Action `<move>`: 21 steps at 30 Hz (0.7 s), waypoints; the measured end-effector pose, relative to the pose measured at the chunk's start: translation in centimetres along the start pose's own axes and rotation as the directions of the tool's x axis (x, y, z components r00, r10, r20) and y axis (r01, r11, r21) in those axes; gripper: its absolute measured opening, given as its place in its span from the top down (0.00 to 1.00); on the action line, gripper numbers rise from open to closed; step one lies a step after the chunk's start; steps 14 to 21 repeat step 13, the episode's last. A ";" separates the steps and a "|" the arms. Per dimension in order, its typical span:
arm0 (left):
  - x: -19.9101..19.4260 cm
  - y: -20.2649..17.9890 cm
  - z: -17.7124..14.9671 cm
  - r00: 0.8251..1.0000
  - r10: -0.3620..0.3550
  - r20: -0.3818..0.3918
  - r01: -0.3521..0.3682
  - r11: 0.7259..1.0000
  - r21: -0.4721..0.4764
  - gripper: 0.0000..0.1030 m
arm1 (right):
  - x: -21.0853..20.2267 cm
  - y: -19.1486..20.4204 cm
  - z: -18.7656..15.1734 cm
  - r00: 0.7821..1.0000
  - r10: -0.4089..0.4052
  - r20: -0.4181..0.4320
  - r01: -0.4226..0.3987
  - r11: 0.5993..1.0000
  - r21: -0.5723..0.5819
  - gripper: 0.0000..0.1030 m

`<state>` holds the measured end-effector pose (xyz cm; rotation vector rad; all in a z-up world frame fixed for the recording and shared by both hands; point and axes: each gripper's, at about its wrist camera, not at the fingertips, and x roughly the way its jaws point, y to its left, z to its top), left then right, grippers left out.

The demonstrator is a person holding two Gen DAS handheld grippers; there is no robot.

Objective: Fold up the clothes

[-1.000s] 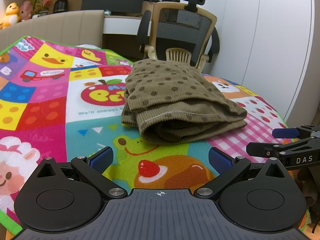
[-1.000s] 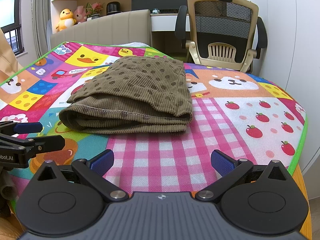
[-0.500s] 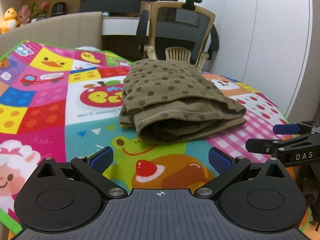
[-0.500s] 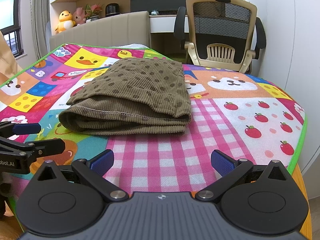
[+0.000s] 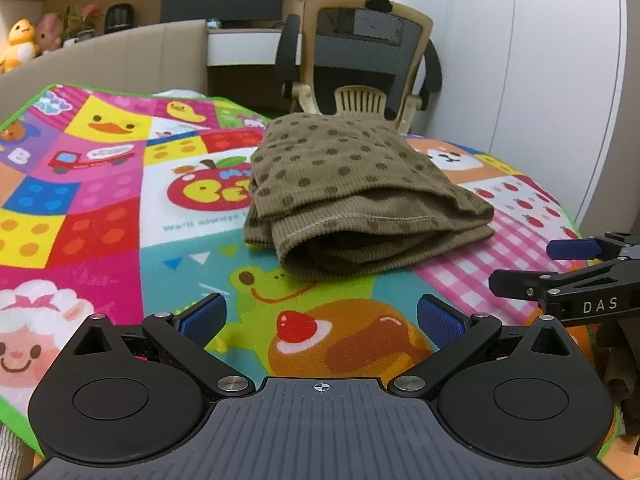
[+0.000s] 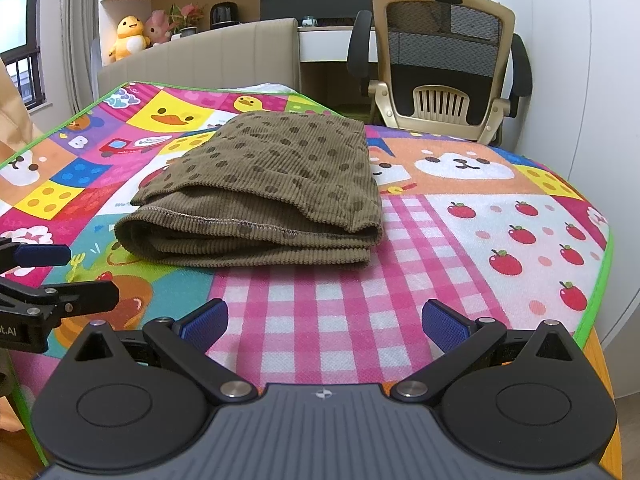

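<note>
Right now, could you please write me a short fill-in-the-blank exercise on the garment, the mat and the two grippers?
1. The folded garment is olive brown with a pattern of darker ____.
2. Both the left gripper and the right gripper hold ____.
3. The right gripper hangs over the mat's pink-and-white ____ patch.
4. Beyond the mat stands an office ____.

Missing words: dots; nothing; checked; chair
</note>
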<state>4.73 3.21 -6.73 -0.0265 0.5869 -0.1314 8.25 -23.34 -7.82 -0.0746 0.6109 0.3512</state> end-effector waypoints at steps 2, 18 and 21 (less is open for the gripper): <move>0.0 0.0 0.0 1.000 0.004 -0.005 -0.004 1.000 -0.002 0.00 | 0.0 0.0 0.0 1.000 0.000 -0.002 0.000 1.000 0.001 0.00; -0.2 0.0 0.2 0.999 0.028 0.018 -0.028 1.000 0.002 0.00 | -0.1 -0.1 0.0 1.000 0.016 -0.006 -0.016 1.000 -0.001 0.00; -0.2 0.0 0.2 0.999 0.028 0.018 -0.028 1.000 0.002 0.00 | -0.1 -0.1 0.0 1.000 0.016 -0.006 -0.016 1.000 -0.001 0.00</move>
